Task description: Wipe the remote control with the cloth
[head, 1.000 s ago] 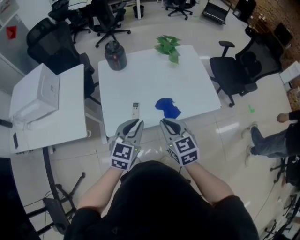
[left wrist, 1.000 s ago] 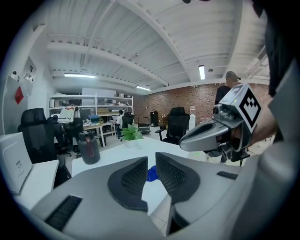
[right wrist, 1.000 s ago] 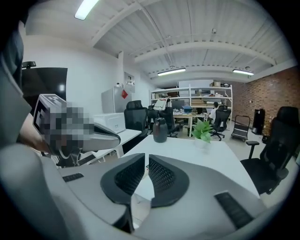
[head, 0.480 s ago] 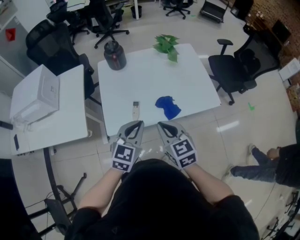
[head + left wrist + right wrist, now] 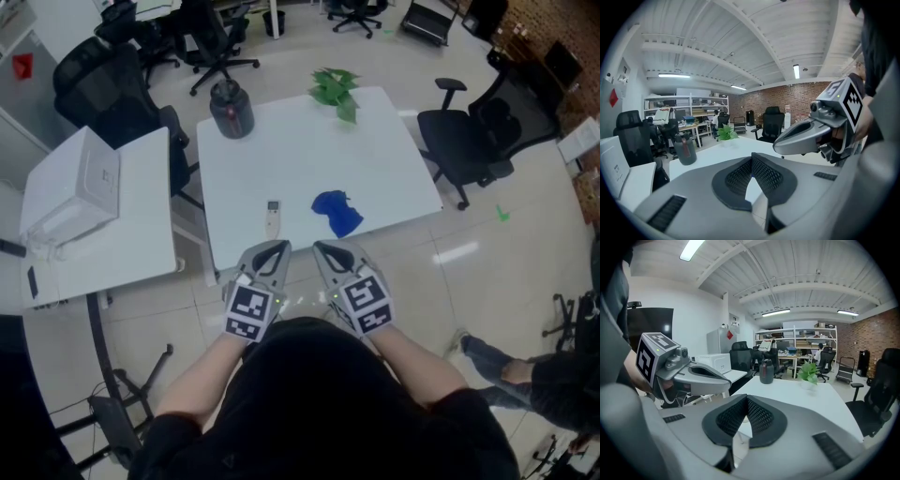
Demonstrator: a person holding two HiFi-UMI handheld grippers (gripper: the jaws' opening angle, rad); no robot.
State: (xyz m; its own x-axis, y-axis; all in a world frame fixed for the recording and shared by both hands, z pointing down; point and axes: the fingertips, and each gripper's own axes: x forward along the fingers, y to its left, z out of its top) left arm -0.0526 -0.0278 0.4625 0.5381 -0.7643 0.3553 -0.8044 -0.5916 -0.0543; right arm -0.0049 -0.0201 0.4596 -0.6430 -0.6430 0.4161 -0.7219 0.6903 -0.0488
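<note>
A small pale remote control [image 5: 272,218] lies near the front edge of the white table [image 5: 291,150]. A crumpled blue cloth [image 5: 336,213] lies a little to its right. My left gripper [image 5: 275,247] is held in front of the table edge, below the remote, shut and empty. My right gripper [image 5: 323,247] is beside it, below the cloth, also shut and empty. In the left gripper view the pads [image 5: 751,173] meet at the tips; in the right gripper view the pads [image 5: 746,413] do the same. Neither gripper touches the table.
A dark jug [image 5: 231,110] stands at the table's far left corner and a green plant [image 5: 336,91] at its far edge. A white desk with a printer [image 5: 70,197] is at the left. Office chairs [image 5: 469,141] surround the table. A person's legs [image 5: 506,370] are at the lower right.
Both grippers' jaws have closed from slightly apart to shut and edged a little toward the table. The person at the right has walked toward the bottom right corner.
</note>
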